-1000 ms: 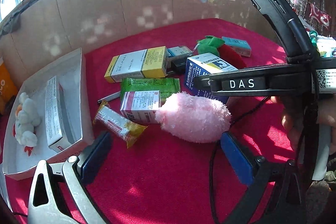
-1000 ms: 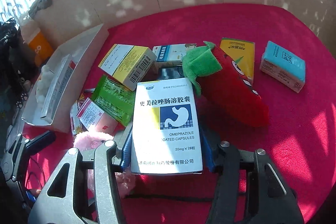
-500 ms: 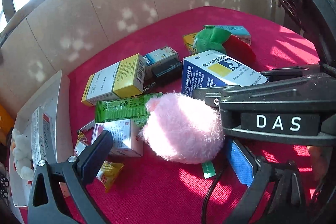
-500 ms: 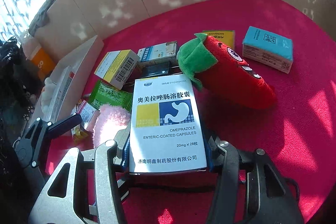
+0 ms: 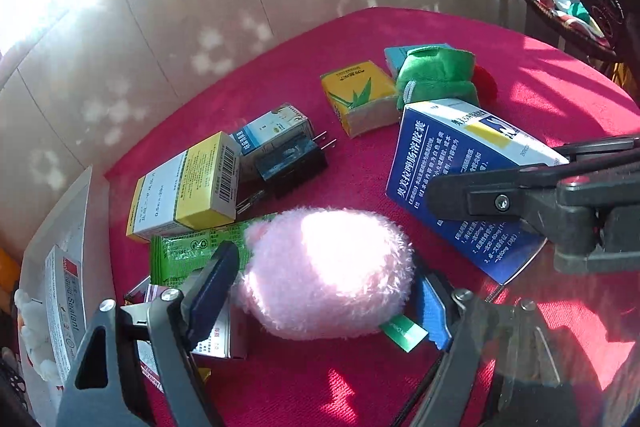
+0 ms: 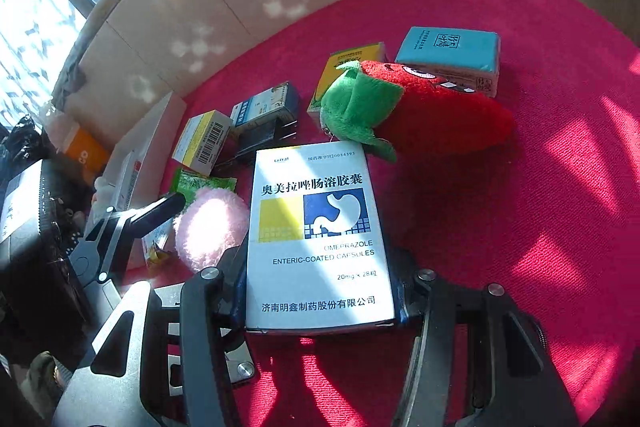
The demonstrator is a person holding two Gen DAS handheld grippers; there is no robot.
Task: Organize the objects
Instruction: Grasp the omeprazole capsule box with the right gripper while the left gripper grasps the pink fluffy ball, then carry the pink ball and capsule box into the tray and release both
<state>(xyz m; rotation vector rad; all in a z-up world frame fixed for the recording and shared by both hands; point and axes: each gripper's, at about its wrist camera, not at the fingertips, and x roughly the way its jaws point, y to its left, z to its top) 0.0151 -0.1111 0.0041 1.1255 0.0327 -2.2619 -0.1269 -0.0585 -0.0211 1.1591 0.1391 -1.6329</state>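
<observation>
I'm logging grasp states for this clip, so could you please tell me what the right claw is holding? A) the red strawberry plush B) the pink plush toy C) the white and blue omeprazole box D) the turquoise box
C: in the right wrist view the right claw is shut on the omeprazole box, its pads pressing the box's two sides.

Hard sunlight pours in from the windows at upper left, blowing out the pink plush [image 5: 326,273], casting dappled patches and sharp shadows over the red table [image 6: 540,187], while fisheye curvature bends the edges.
</observation>
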